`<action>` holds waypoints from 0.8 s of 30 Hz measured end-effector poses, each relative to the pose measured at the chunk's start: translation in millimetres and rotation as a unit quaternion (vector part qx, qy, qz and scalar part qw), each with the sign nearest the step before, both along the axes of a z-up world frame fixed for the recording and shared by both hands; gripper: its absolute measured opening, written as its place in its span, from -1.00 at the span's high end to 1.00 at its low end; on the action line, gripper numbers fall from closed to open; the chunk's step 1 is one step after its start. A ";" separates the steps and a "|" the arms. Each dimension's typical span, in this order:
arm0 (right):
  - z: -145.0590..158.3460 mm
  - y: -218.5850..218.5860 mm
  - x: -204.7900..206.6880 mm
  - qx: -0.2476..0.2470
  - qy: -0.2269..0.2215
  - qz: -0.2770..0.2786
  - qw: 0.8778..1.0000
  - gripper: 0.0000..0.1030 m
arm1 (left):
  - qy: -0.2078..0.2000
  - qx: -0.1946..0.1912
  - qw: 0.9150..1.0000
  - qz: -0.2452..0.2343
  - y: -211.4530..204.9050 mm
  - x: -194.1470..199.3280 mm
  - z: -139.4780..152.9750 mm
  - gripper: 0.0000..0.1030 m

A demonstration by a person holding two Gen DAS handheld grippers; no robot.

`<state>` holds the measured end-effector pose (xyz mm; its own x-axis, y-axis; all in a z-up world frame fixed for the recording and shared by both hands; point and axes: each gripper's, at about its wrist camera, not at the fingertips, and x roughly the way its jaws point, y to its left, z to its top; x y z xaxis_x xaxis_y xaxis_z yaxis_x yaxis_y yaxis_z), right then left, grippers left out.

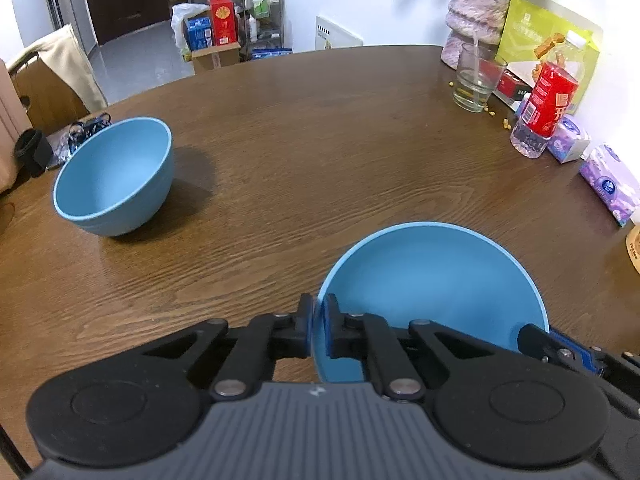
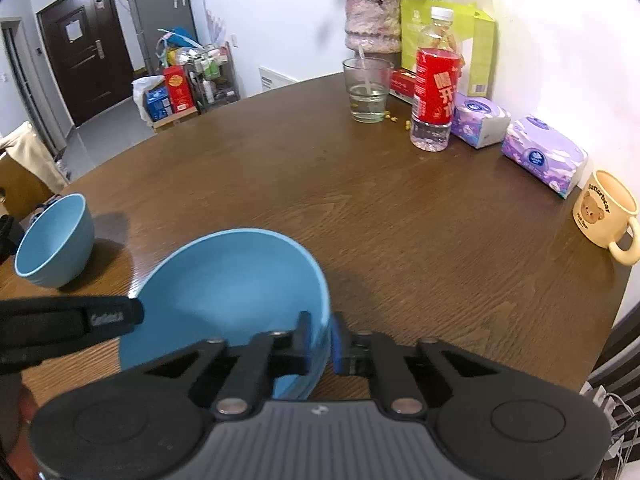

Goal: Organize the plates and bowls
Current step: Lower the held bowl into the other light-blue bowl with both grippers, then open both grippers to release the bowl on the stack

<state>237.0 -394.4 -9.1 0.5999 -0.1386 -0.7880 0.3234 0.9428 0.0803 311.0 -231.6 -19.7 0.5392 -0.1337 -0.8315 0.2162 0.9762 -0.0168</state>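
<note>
A wide blue bowl (image 1: 432, 292) (image 2: 224, 292) is tilted just over the brown wooden table (image 1: 320, 140), with a gripper on each side of it. My left gripper (image 1: 318, 320) is shut on the bowl's left rim, one pad inside and one outside. My right gripper (image 2: 320, 336) is shut on the opposite, right rim in the same way. Each gripper shows in the other's view: the right gripper (image 1: 536, 336) at the bowl's right edge, the left gripper (image 2: 134, 314) at its left edge. A second, deeper blue bowl (image 1: 116, 176) (image 2: 52, 240) stands upright at the table's left.
Along the wall at the right stand a glass of water (image 2: 367, 92), a bottle with a red label (image 2: 434, 96), two purple tissue packs (image 2: 544, 156), a bear mug (image 2: 606, 212), a vase (image 2: 372, 20) and a green box. A chair with a cloth (image 1: 60, 68) is beyond the left edge.
</note>
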 end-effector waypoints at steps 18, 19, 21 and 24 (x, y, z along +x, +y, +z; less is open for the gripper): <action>-4.1 -1.7 -4.2 0.001 -0.007 -0.005 1.000 0.70 | -0.011 -0.009 1.000 -0.002 2.3 -6.5 9.5 0.83; -2.6 -2.5 -5.6 0.003 -0.009 -0.005 1.000 0.57 | -0.012 -0.011 1.000 -0.001 4.1 -7.1 11.7 0.82; 1.6 -3.3 -9.4 0.004 -0.014 -0.008 1.000 0.39 | -0.016 -0.012 1.000 0.003 8.7 -8.4 16.8 0.51; 8.6 -3.6 -15.8 0.010 -0.019 -0.008 1.000 -0.03 | -0.033 -0.009 0.999 0.012 16.3 -14.0 27.2 -0.15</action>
